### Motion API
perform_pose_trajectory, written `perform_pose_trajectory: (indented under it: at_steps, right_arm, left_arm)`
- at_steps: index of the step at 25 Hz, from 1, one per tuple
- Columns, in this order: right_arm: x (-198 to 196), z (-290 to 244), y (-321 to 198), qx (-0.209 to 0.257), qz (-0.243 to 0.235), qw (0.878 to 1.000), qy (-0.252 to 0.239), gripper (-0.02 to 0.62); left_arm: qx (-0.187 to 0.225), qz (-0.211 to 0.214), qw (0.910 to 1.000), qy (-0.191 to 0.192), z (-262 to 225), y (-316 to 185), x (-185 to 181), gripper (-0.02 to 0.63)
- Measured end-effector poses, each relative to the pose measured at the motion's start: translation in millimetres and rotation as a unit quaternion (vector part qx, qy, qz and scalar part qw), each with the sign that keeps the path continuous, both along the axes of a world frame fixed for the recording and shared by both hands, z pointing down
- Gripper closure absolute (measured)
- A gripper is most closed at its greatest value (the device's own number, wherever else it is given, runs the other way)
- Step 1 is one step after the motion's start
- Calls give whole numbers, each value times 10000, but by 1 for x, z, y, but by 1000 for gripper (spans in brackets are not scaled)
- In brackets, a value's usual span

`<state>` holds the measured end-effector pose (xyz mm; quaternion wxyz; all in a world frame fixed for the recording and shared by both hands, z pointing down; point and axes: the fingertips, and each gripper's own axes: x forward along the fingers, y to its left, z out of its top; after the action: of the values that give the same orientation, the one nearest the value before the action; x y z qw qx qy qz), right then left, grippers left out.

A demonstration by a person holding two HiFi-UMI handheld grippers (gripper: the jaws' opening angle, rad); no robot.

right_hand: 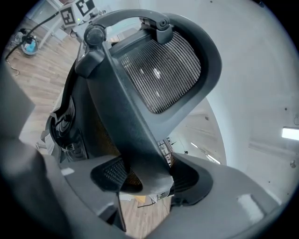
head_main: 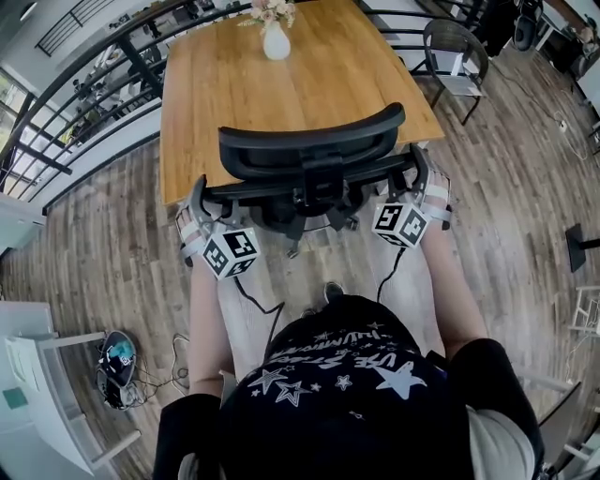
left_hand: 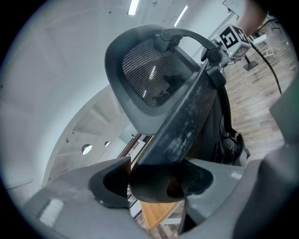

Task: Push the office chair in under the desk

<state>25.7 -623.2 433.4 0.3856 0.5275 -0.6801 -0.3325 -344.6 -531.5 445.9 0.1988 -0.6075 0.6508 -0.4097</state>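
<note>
1. The left claw is pinching the office chair by its left back edge, for pushing
2. The right claw is pinching the right edge, balancing the push
3. The chair is standing at the near edge of the tabletop

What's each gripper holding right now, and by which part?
Both hold the chair: left gripper clamps the left edge of its back frame, right gripper the right edge.

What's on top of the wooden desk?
A white vase of flowers stands near the far end of the desk. The office chair hides part of its near edge.
</note>
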Motion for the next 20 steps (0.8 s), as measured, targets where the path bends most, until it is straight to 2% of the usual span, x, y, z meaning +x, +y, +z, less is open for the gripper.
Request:
perform_pose_trajectory:
  at_steps: [12, 20]
  right_arm:
    - [1, 0, -41, 25, -145, 9999, 32, 324]
    - [-1, 0, -50, 25, -30, 10000, -21, 322]
  left_arm:
    - [-39, -16, 10000, 18, -1, -47, -1, 316]
    - [134, 67, 9999, -58, 0, -44, 1, 318]
